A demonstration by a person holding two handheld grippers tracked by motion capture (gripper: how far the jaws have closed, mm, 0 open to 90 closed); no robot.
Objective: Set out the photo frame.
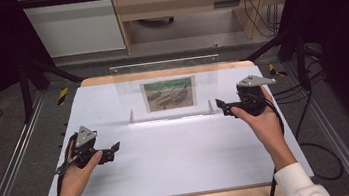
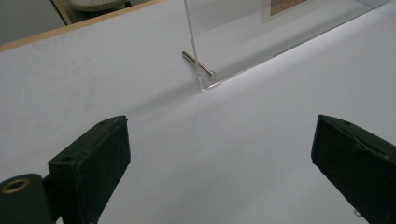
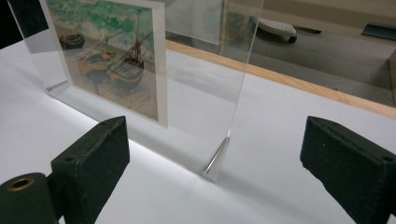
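At the right end of the clear frame (image 1: 167, 90), the right gripper (image 1: 222, 107) hangs just beside the frame's right edge, its jaws spread wide with nothing between them; the right gripper view looks between those jaws at the near right corner of the frame and the metal pin (image 3: 215, 156) that props it. On the near left of the white table (image 1: 180, 162), the left gripper (image 1: 115, 148) sits low over the surface, well apart from the frame, its jaws also spread with only bare table between them. Its own view looks toward the frame's left corner, where a second metal pin (image 2: 198, 63) sticks through the clear sheet. Between the two grippers and farther back, the frame stands upright across the middle of the table, holding a picture of boats (image 1: 169, 94) on a beach, facing the person.
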